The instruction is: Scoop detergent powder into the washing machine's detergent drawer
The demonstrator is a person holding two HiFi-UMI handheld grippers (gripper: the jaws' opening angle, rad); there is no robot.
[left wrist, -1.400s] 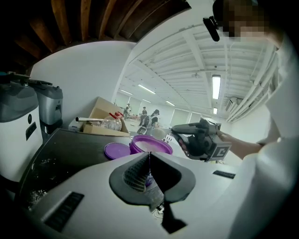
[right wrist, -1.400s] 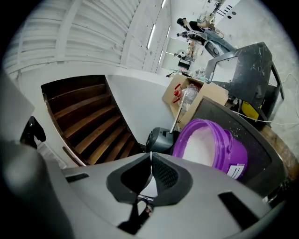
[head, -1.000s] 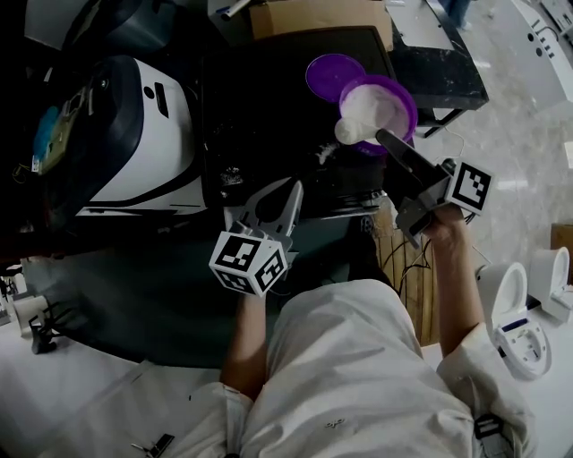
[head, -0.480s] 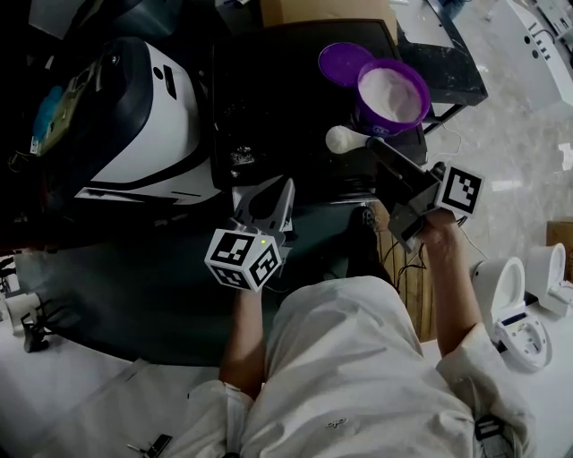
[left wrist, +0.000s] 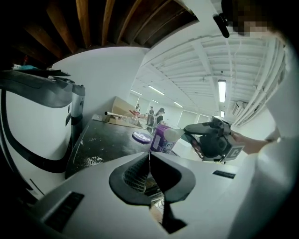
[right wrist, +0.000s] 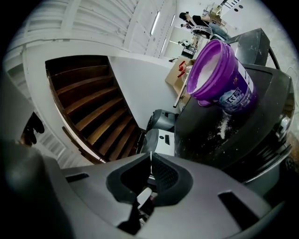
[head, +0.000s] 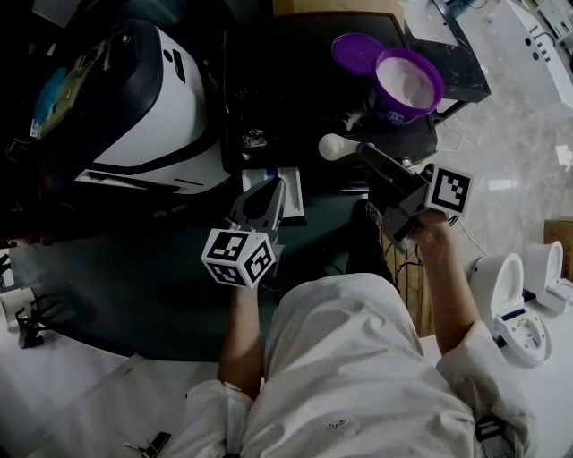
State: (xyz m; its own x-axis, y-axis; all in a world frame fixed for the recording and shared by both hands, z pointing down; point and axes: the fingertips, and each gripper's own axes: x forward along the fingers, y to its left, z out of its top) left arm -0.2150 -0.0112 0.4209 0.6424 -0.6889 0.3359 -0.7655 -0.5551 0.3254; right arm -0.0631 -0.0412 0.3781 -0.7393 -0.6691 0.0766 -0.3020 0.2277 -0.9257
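Observation:
The purple detergent tub (head: 407,85) stands open and full of white powder on the black top, with its lid (head: 354,52) lying beside it. My right gripper (head: 365,152) is shut on the handle of a white scoop (head: 331,146) heaped with powder, held left of the tub and above the top's front edge. My left gripper (head: 271,190) is shut, its tips over the pulled-out white detergent drawer (head: 291,192) of the washing machine (head: 152,107). From the left gripper (left wrist: 149,156), the scoop (left wrist: 173,134) shows in front of the tub (left wrist: 161,139). The right gripper view shows the tub (right wrist: 219,79).
Spilled powder (head: 253,140) dusts the black top, and more lies below the tub (right wrist: 223,127). White appliances (head: 519,313) sit on the floor at right, with cables (head: 403,277) near the right arm. A cardboard box (head: 331,7) is behind the top.
The right gripper has carried the filled scoop out of the tub, leftwards and nearer, toward the drawer. The left gripper has stayed by the drawer.

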